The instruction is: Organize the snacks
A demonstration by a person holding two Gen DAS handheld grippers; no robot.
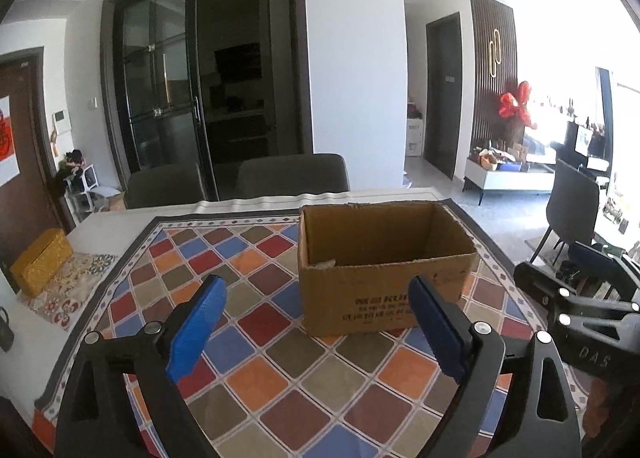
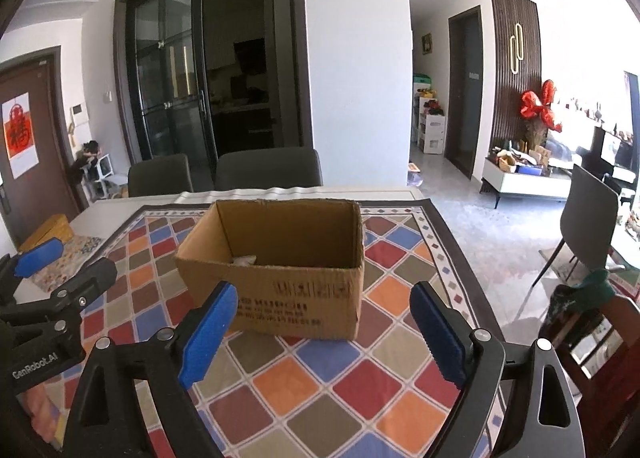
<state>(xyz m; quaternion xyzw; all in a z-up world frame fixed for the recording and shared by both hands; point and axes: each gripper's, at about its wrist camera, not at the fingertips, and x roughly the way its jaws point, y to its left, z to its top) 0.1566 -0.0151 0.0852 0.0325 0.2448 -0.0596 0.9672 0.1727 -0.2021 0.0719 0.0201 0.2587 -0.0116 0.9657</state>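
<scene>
The left gripper (image 1: 316, 322) and right gripper (image 2: 324, 326) are hovering with jaws spread, holding nothing; an open cardboard box (image 2: 280, 278) is sitting just beyond both sets of jaws.

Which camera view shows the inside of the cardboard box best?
The right wrist view: the box sits near centre, and a pale item shows past its front rim. In the left wrist view the box is off to the right, with only a sliver of that item showing.

Open cardboard box (image 2: 280, 278) upright on checkered cloth (image 2: 320, 378).
</scene>
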